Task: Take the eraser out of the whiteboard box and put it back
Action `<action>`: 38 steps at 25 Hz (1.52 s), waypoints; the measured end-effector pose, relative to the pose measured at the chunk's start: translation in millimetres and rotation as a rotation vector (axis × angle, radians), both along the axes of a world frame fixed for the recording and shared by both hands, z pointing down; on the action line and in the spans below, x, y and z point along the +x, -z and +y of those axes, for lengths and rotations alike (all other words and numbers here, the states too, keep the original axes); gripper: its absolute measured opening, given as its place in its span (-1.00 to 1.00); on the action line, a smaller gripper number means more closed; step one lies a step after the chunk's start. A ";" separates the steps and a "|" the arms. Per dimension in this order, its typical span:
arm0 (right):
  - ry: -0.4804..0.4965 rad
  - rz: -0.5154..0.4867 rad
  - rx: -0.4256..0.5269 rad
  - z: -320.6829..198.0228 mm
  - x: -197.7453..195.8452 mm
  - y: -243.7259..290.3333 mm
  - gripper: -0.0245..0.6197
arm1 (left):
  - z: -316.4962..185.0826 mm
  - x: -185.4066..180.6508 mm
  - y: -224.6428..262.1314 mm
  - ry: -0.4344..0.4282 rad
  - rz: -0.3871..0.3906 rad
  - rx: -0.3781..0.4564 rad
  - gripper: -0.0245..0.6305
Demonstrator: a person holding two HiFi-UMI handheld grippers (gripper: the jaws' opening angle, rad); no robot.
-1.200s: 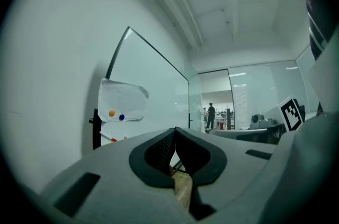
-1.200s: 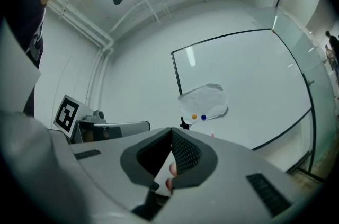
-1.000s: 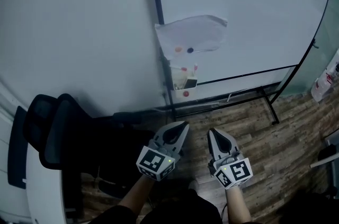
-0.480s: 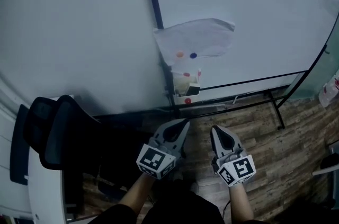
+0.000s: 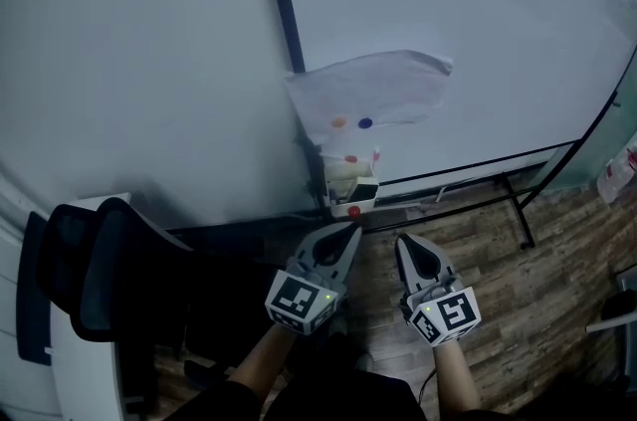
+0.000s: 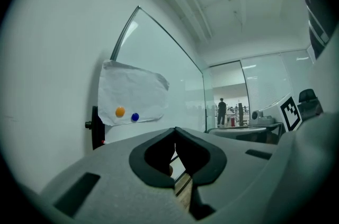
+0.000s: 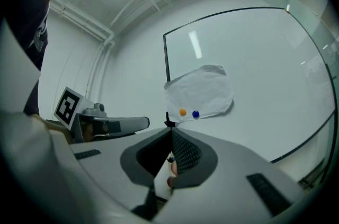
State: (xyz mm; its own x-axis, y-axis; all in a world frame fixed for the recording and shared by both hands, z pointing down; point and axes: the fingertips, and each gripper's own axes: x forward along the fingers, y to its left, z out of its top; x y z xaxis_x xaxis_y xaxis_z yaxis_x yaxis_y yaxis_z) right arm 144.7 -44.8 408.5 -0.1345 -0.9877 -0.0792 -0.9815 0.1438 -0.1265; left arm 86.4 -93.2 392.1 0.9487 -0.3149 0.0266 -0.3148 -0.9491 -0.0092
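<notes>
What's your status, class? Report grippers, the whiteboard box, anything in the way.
Left gripper shut, empty. Right gripper shut, empty. Whiteboard box ahead at the whiteboard lower corner, not yet reached. Nothing seen in the way.

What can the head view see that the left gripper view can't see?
Only the head view shows the black chair, the person's forearms and the whiteboard's stand feet. The white box at the board's lower corner shows plainly only there. Only the left gripper view shows the ceiling and a person standing far off behind glass. Both show the whiteboard, the crumpled paper on it, the orange magnet and the blue magnet.
</notes>
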 end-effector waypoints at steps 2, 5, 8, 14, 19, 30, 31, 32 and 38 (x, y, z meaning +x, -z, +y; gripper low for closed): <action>0.002 -0.002 -0.004 -9.6 5.1 -1.9 -0.91 | -10.3 4.2 -3.8 -0.007 -0.004 -0.003 -0.91; 0.004 0.001 -0.004 -23.9 9.9 -1.8 -0.91 | -25.7 9.2 -10.0 -0.019 -0.007 -0.015 -0.91; -0.003 0.019 -0.013 -39.6 13.8 -1.7 -0.91 | -43.2 14.1 -15.2 -0.029 0.001 -0.022 -0.91; 0.080 0.194 -0.126 -71.9 8.6 -14.6 -0.91 | -64.3 19.8 -22.4 -0.021 0.006 -0.030 -0.91; 0.159 0.311 -0.203 -100.1 15.4 -29.8 -0.91 | -80.9 20.0 -34.1 0.066 0.009 -0.035 -0.91; 0.348 0.350 -0.240 -130.7 18.8 -60.4 -0.91 | -105.5 24.8 -51.6 0.260 -0.022 -0.039 -0.91; 0.364 0.355 -0.238 -131.6 18.2 -60.4 -0.91 | -105.1 25.5 -52.6 0.268 -0.031 -0.031 -0.91; 0.378 0.363 -0.236 -132.4 17.9 -60.2 -0.91 | -104.8 26.6 -53.9 0.272 -0.039 -0.026 -0.91; 0.487 0.423 -0.283 -138.0 19.4 -66.5 -0.91 | -107.3 31.5 -57.8 0.306 -0.046 -0.020 -0.91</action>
